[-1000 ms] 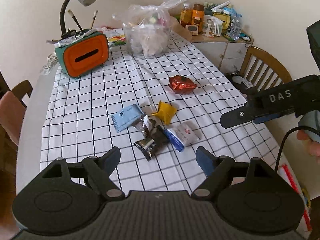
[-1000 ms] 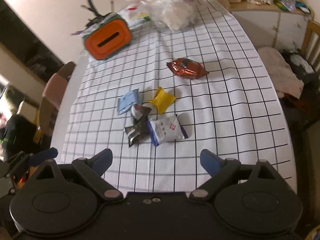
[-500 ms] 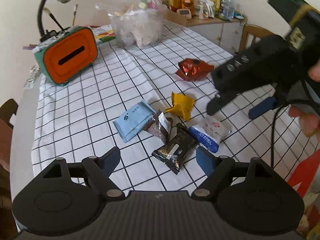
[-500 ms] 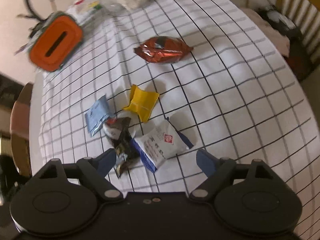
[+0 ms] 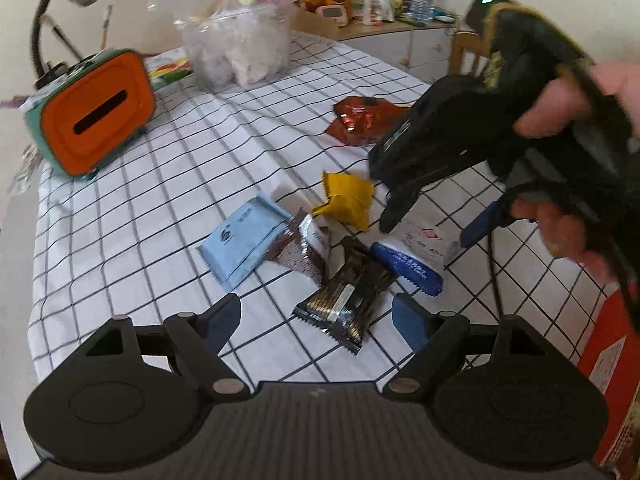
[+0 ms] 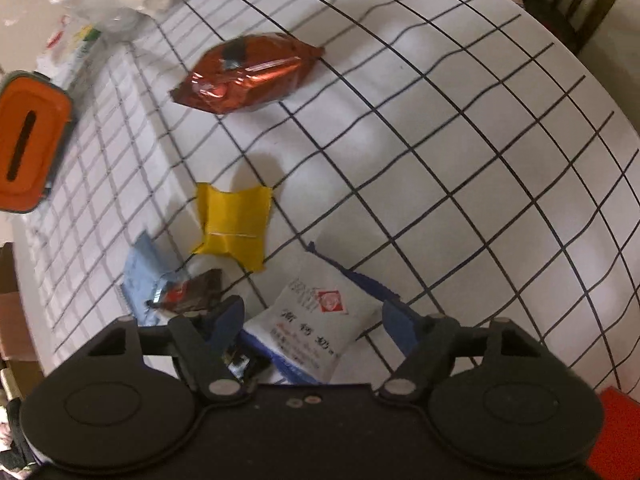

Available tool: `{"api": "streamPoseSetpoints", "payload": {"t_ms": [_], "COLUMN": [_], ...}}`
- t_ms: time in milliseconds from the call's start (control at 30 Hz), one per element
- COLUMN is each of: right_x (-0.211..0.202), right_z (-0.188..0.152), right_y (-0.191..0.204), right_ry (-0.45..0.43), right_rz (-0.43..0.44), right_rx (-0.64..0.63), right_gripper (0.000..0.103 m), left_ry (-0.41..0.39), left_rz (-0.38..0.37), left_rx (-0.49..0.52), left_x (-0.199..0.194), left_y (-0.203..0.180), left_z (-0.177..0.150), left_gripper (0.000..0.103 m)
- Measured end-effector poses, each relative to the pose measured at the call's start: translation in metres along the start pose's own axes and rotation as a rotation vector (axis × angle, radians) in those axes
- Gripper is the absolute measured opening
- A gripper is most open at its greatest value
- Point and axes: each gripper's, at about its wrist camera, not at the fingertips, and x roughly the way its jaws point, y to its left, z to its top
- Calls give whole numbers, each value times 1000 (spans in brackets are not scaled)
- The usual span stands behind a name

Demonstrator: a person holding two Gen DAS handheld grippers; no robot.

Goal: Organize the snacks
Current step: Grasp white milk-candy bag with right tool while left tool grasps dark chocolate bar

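Two hand-held grippers spread wide, right hand-held gripper (image 6: 312,322) straddling glossy white pillow packet (image 6: 316,330), left hand-held gripper (image 5: 316,320) above crinkly foil wrappers (image 5: 344,300)

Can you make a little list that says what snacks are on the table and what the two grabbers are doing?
surface: checked tablecloth
snacks: red foil bag; yellow packet; light blue packet; brown packet; black packet; white and blue packet
right gripper: open, around white and blue packet
left gripper: open, over black packet
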Motion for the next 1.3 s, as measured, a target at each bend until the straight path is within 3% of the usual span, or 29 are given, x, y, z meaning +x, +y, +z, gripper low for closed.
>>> {"api": "streamPoseSetpoints", "payload": {"t_ms": [233, 433, 600, 800, 933, 1133, 1300], "right_x": [13, 13, 9, 6, 3, 0, -12], "right_z": [-5, -11, -13, -10, -9, -10, -12], "right_y": [5, 13, 9, -6, -10, -12, -14], "right_ry": [11, -2, -36, -43, -43, -45, -57], "right_rz": [-55, -102, -112, -93, -88, -80, -50], "right_rx": [-25, -182, -292, -304, -312, -325, -345], "right_gripper": [68, 52, 47, 47, 47, 46, 46], "left_ry": [4, 21, 65, 99, 143, 141, 154], "left_rz": [-48, -68, -87, -63, -50, -50, -43], "left_rx": [107, 174, 111, 76, 84, 32, -32], "left_x": [17, 34, 51, 65, 74, 71, 68], "left_y": [-12, -21, -16, -16, -21, -23, -20], "left_z": [7, 11, 13, 13, 11, 9, 9], "left_gripper": [83, 83, 83, 82, 63, 37, 32]}}
